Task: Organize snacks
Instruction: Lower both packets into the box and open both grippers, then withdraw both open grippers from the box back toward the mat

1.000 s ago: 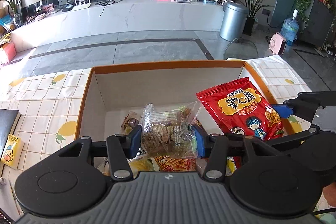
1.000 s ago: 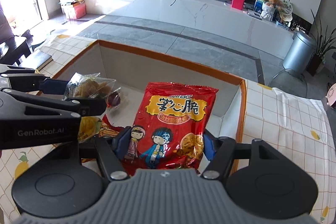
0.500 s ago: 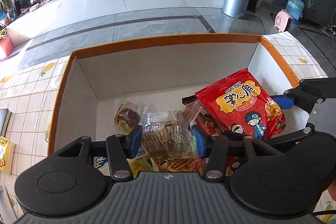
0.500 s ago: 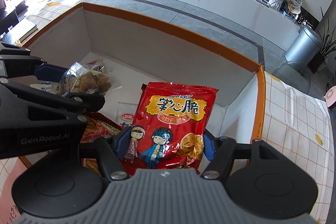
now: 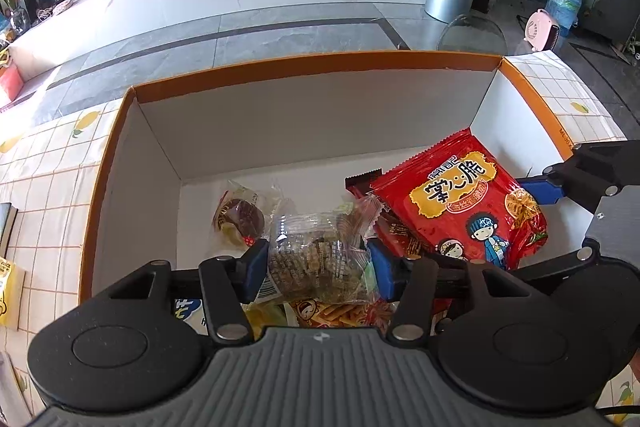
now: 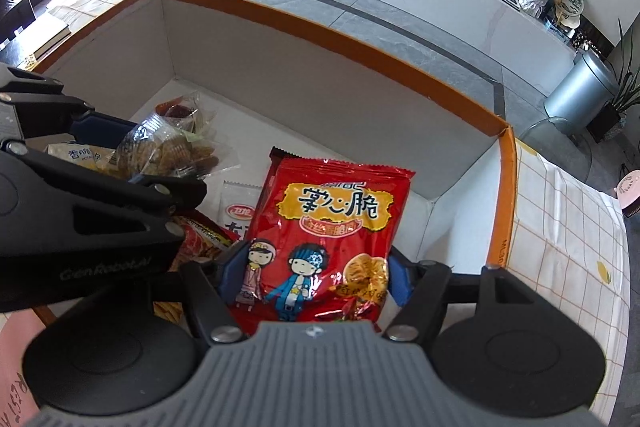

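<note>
A white box with an orange rim (image 5: 304, 65) stands on the table, with several snack packets lying in it. My left gripper (image 5: 318, 263) holds a clear packet of brown biscuits (image 5: 316, 255) just above the box floor. Its jaws are opening, and the pads still touch the packet's sides. My right gripper (image 6: 314, 275) is shut on a red snack bag with cartoon figures (image 6: 332, 223), low inside the box (image 6: 320, 31) at its right side. In the right wrist view the left gripper (image 6: 152, 159) and the biscuit packet (image 6: 168, 151) are on the left.
A dark round cake in a wrapper (image 5: 238, 217), an orange crisp packet (image 5: 340, 313) and a white packet (image 6: 238, 215) lie in the box. A lemon-print tablecloth (image 5: 52, 195) surrounds it. A yellow carton (image 5: 8, 291) and a dark book (image 5: 6, 227) lie to the left.
Both grippers have dropped into the box with their packets and tilted further down. The left jaws have widened slightly around the biscuit packet.
</note>
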The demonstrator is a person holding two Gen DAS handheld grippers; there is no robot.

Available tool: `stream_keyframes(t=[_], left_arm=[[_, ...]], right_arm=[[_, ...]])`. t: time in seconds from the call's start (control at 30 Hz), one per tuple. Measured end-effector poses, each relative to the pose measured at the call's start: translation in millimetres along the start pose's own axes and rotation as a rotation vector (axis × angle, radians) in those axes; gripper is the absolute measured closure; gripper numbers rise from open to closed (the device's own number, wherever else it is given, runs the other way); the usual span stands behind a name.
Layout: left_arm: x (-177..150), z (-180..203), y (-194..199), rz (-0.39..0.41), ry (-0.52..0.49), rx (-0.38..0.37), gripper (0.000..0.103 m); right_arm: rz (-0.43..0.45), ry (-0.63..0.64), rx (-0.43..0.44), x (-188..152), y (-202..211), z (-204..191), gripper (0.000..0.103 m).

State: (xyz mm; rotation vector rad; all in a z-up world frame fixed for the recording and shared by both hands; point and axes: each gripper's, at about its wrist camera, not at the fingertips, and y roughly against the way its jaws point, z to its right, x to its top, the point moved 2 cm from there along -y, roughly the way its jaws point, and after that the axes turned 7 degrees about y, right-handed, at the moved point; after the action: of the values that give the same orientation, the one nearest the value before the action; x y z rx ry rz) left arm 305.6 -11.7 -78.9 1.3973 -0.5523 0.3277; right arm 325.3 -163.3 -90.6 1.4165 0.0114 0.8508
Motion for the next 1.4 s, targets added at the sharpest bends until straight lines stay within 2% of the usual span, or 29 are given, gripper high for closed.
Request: stream_keyframes(t=[0.23, 0.3, 0.47, 0.67, 0.83, 1.03, 1.23, 1.4], left_arm=[[0, -1, 2, 0.007, -0.002, 0.015, 0.034], [-1, -2, 5, 0.013, -0.002, 0.017, 0.029], [2, 0, 18, 0.07, -0.006, 0.022, 0.02], [2, 0, 46, 0.149, 0.006, 0.021, 0.019], [-8, 1, 75, 0.235, 0.016, 0.028, 0.019], [-25, 0, 105, 0.276, 0.043, -0.021, 0.019], [-45, 3, 134, 0.334, 0.043, -0.035, 0.018], [-68, 9, 151, 0.378, 0.032, -0.03, 0.016]], right_arm=[[-0.014, 0.011, -0.006, 3, 0, -1, 0.034], [-0.015, 0.011, -0.013, 3, 2, -1, 0.029], [-0.009, 0.016, -0.024, 6, 11, 1, 0.018], [0.03, -0.004, -0.027, -1, 37, -1, 0.015], [0.113, -0.031, -0.054, -12, 72, -7, 0.015], [0.225, -0.086, -0.07, -32, 113, -15, 0.015], [0.366, -0.113, -0.12, -66, 150, -26, 0.015], [0.446, -0.131, -0.136, -103, 171, -43, 0.015]])
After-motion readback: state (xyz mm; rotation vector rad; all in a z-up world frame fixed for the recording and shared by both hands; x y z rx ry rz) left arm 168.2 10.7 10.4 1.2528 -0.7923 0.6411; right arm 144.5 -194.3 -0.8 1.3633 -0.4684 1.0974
